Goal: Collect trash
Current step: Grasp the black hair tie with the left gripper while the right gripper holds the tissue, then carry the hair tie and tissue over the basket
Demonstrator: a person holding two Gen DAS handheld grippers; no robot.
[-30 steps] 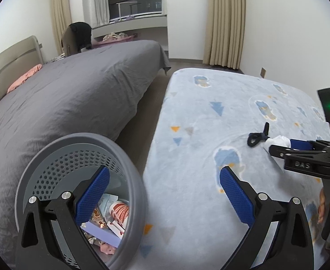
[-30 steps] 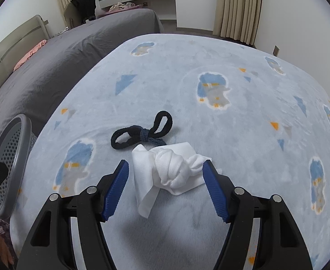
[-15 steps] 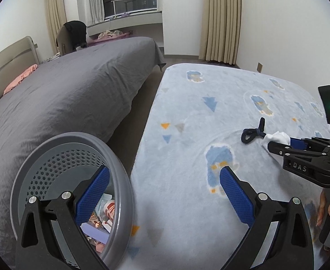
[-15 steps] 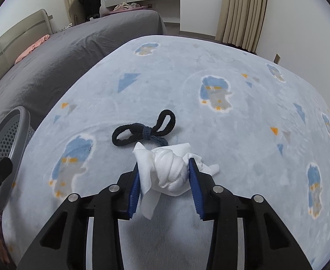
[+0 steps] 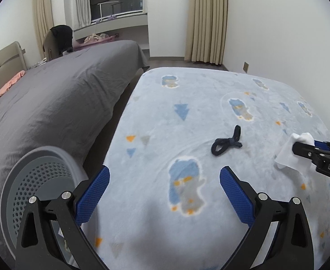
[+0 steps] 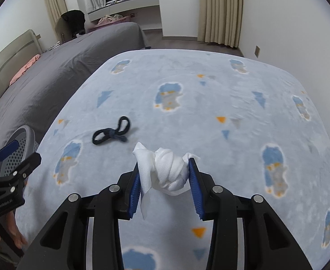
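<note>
My right gripper [image 6: 165,171] is shut on a crumpled white tissue [image 6: 167,171] and holds it above the light blue patterned blanket [image 6: 209,94]. The tissue also shows at the right edge of the left wrist view [image 5: 293,150], in the right gripper's black fingers [image 5: 317,155]. My left gripper [image 5: 165,186] is open and empty over the blanket's near left part. A grey perforated trash basket [image 5: 30,180] stands at the lower left beside the blanket; it also shows in the right wrist view [image 6: 18,148]. A dark hair tie [image 5: 226,141] [image 6: 111,132] lies on the blanket.
A bed with a grey cover [image 5: 52,103] runs along the left, with a narrow floor gap between it and the blanket. Beige curtains [image 5: 206,18] and a window are at the back. A white wall [image 5: 288,33] bounds the right side.
My right gripper closed on the tissue and lifted it off the blanket. My left gripper shifted right, so the basket sits further left and lower in its view.
</note>
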